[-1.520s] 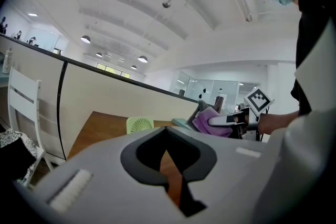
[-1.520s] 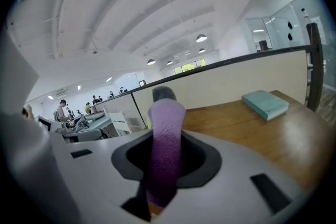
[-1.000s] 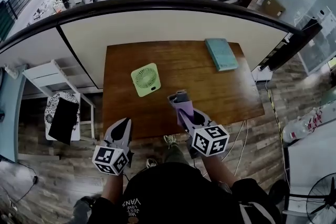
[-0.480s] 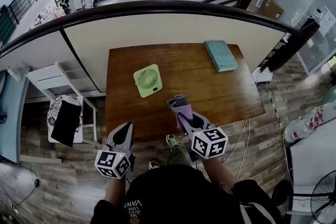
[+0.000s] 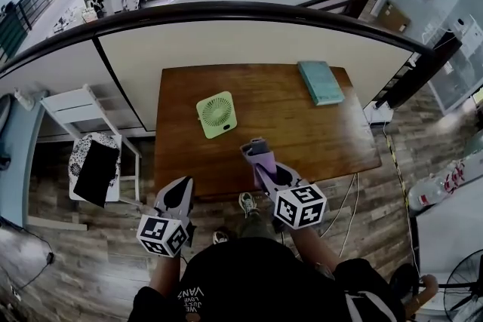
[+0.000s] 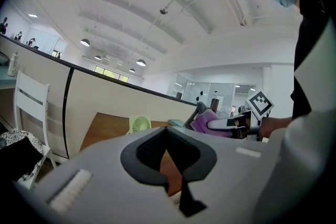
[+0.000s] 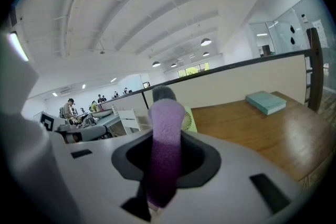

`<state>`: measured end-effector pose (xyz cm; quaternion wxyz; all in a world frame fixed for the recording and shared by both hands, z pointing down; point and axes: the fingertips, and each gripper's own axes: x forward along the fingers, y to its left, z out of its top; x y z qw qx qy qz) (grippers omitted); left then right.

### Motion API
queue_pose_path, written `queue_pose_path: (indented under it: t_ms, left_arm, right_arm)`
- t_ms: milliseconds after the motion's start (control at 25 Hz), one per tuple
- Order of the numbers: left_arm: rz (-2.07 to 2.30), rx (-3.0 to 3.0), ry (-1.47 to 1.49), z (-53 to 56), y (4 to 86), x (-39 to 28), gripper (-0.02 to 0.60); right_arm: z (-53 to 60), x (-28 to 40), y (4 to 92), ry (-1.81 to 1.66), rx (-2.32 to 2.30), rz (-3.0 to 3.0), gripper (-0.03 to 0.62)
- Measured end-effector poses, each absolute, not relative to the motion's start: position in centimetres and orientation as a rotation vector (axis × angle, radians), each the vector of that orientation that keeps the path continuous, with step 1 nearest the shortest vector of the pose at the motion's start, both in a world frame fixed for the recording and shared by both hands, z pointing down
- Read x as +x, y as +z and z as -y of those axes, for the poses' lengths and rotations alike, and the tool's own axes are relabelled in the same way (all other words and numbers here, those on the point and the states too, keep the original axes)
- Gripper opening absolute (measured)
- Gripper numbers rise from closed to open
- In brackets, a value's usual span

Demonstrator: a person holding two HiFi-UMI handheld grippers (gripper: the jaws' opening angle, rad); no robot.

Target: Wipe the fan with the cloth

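A small light-green square fan [image 5: 217, 114] lies flat on the brown wooden table [image 5: 332, 139], left of its middle. My right gripper [image 5: 255, 151] is shut on a purple cloth [image 5: 263, 159] and hovers over the table's near edge, below and right of the fan. In the right gripper view the purple cloth [image 7: 165, 147] stands up between the jaws, with the fan [image 7: 188, 119] partly hidden behind it. My left gripper [image 5: 179, 188] is shut and empty, held off the table's near left corner. The left gripper view shows the fan [image 6: 139, 124] far ahead.
A teal book [image 5: 320, 81] lies at the table's far right. A curved dark railing [image 5: 226, 10] runs behind the table. A white chair [image 5: 83, 111] with black-and-white fabric [image 5: 93, 167] stands left of the table. Cables run over the wood floor on the right.
The whole view has shifted slightly; both grippers stay in nearly the same place relative to the table, and the cloth remains held.
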<state>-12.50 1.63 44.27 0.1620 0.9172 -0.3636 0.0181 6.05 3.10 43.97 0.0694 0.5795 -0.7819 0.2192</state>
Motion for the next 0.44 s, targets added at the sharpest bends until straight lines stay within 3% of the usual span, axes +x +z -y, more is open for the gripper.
queue_pose_path:
  t_ms: [440]
  left_arm:
    - [1.066, 2.610, 0.069, -1.95, 44.36, -13.12, 0.011]
  right_arm:
    - [-3.03, 5.66, 44.25, 0.662, 1.728, 2.351, 0.098]
